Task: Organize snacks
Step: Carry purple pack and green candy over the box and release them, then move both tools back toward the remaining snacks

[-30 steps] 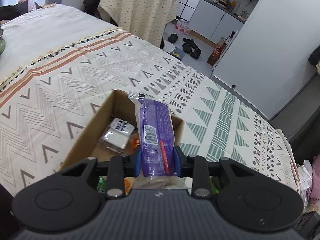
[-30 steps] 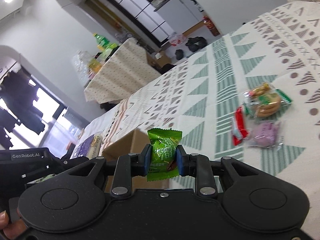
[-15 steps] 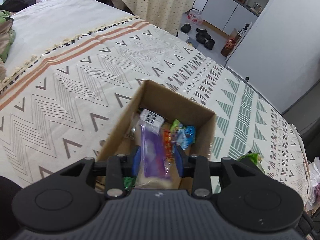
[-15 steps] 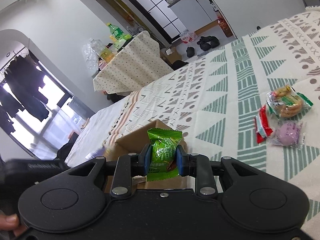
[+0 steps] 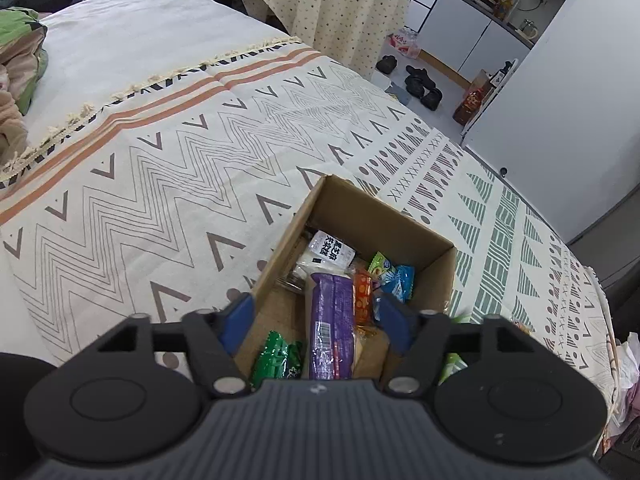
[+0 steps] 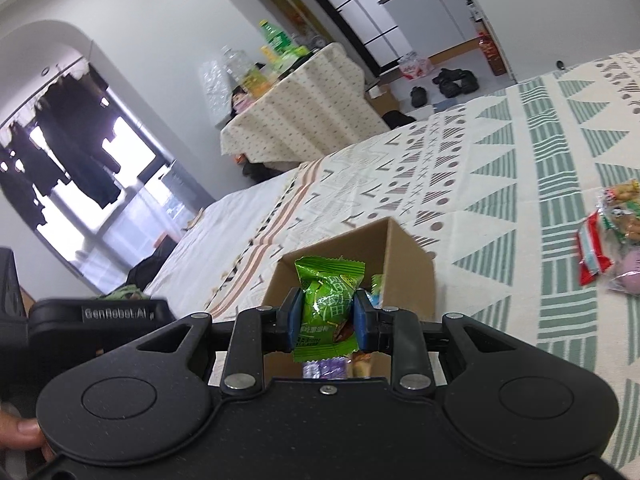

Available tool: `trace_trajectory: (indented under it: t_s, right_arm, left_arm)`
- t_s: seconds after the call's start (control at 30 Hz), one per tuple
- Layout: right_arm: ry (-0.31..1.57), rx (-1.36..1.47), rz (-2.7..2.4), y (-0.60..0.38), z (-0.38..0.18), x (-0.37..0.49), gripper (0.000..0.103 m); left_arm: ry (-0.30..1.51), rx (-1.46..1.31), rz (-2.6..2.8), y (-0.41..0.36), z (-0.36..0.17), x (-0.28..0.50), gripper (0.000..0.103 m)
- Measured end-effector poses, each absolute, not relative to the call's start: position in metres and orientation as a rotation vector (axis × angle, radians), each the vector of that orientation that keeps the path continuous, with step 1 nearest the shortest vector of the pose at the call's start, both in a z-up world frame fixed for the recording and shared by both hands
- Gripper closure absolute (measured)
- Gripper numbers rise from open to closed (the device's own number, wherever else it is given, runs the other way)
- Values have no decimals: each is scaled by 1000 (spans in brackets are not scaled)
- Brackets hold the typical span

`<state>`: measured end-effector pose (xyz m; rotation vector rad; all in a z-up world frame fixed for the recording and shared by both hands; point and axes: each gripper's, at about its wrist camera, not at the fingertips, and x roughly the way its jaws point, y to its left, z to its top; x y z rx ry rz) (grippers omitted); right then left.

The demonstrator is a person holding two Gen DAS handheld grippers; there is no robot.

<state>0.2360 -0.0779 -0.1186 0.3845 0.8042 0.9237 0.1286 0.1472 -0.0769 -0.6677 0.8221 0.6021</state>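
Note:
An open cardboard box (image 5: 384,216) sits on the patterned bedspread (image 5: 160,184). Over it my left gripper (image 5: 316,308) has its jaws opening wide. The long purple snack packet (image 5: 332,320) lies in the box between them, free of both pads. Beside it in the box are a white packet (image 5: 332,250), a blue one (image 5: 396,280) and a green one (image 5: 276,360). My right gripper (image 6: 327,312) hovers at the box (image 6: 408,272) with a green snack packet (image 6: 328,280) between its blue pads; the jaws are starting to open, but the pads still press on it.
Loose snacks lie on the bedspread to the right: a red packet (image 6: 592,252), a cookie packet (image 6: 624,208) and a purple one (image 6: 628,276). Beyond the bed are a cloth-covered table (image 5: 328,8), shoes on the floor (image 5: 420,84) and a white cabinet (image 5: 560,80). Crumpled bedding (image 5: 20,52) lies far left.
My left gripper moved over the box, opened and let the purple packet go into it. My right gripper carried the green packet closer, to the box's near edge.

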Motion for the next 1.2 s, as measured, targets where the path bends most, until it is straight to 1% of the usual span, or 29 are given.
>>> trace_trajectory:
  t_s: [0.03, 0.07, 0.1, 0.13, 0.23, 0.43, 0.57, 0.67, 0.73, 0.8, 0.87, 1.0, 1.13, 1.2]
  right_arm:
    - [806, 378, 931, -76, -119, 235, 72]
    - [809, 375, 934, -76, -118, 235, 66]
    - [814, 376, 930, -77, -118, 235, 48]
    - [809, 381, 919, -80, -117, 235, 43]
    - [800, 387, 896, -90, -115, 238, 42]
    - [795, 373, 831, -112, -114, 244, 41]
    - [809, 362, 779, -130, -119, 249, 38]
    - [813, 365, 746, -144, -120, 254, 35]
    - [810, 368, 728, -152, -119, 257, 31]
    - [808, 367, 717, -159, -119, 260, 25]
    - [808, 368, 708, -168, -119, 264, 23]
    - [804, 390, 674, -186, -120, 271, 17]
    - [808, 415, 635, -202, -123, 280, 16]
    - [806, 419, 625, -208, -123, 284, 14]
  left_arm:
    - [825, -670, 602, 148, -77, 129, 27]
    - [829, -669, 603, 147, -77, 130, 25]
    - [831, -663, 606, 147, -77, 131, 24]
    - [834, -650, 612, 146, -77, 131, 23]
    - [837, -629, 622, 143, -78, 133, 17]
    - [826, -662, 586, 134, -79, 138, 14]
    - [789, -660, 575, 123, -74, 142, 9]
    - [787, -647, 559, 113, -71, 148, 8]
    - [789, -649, 545, 107, -70, 153, 8]
    - [774, -659, 541, 101, -69, 156, 8]
    - [762, -667, 531, 95, -68, 159, 8]
    - [770, -640, 493, 78, -66, 172, 8]
    - [812, -591, 440, 60, -65, 190, 8]
    - [814, -578, 419, 51, -66, 197, 8]
